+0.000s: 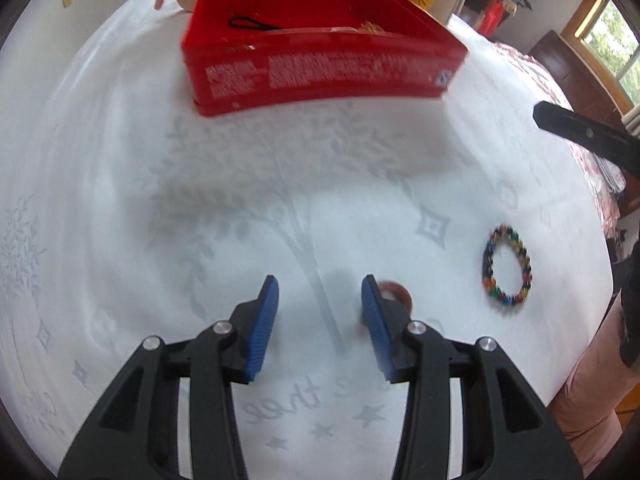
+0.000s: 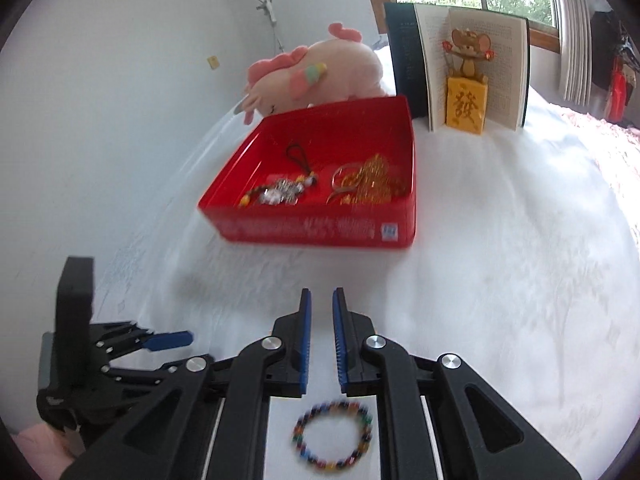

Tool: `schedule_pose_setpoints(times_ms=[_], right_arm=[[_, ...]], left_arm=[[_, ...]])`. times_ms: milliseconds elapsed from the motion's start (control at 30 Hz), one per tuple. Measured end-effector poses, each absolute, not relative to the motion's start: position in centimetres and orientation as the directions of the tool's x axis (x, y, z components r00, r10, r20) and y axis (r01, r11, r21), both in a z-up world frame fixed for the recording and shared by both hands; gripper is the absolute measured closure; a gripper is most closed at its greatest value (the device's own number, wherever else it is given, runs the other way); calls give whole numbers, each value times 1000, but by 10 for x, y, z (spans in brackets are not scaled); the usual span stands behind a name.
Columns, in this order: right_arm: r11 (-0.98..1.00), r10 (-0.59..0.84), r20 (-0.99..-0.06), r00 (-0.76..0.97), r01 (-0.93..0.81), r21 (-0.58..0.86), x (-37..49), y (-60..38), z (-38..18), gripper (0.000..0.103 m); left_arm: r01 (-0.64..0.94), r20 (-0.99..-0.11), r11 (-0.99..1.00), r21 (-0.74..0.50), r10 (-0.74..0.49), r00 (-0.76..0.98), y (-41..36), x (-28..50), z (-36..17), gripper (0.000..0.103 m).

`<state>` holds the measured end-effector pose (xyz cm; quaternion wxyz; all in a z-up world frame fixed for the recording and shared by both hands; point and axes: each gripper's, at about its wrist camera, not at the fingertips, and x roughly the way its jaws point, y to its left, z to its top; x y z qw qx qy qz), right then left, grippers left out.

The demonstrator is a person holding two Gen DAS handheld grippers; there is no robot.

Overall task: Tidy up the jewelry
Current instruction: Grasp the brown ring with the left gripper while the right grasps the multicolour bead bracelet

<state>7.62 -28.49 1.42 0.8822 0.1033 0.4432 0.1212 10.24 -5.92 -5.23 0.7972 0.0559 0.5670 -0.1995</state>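
Just beside the left hand-held gripper, on its right-hand side, a small reddish-brown ring lies on the white patterned cloth, half hidden behind the right blue pad; whether the pad touches it I cannot tell. Its jaws stand apart with only bare cloth between them, so the ring sits outside the gap, not within it. A ring has no long axis to speak of, so the approach looks free in angle; the coming move turns on shifting this gripper sideways, to its right, until the ring falls between the pads.

Further out from the ring on the same side lies a multicoloured beaded bracelet, flat and well apart from it. In the right wrist view the bracelet shows beneath the right hand-held gripper, behind the fingertips, whose pads are nearly together and hold nothing. So the left is nearer the ring, the right nearer the bracelet.

Beyond the ring, across open cloth, stands the red box, already holding gold chains and a beaded charm. Behind it sit a pink plush toy and an open book.
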Motion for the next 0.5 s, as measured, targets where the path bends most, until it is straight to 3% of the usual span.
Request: schedule_pose_setpoints(times_ms=[333,500], right_arm=[[943,319,-764,560,-112,312,52,-291,-1,91],[944,318,-776,544,-103,315,46,-294,-9,91]], left_arm=[[409,-938,904,-122,-240,251,-68,98,-58,63],[413,-939,901,-135,-249,236,-70,102,-59,79]])
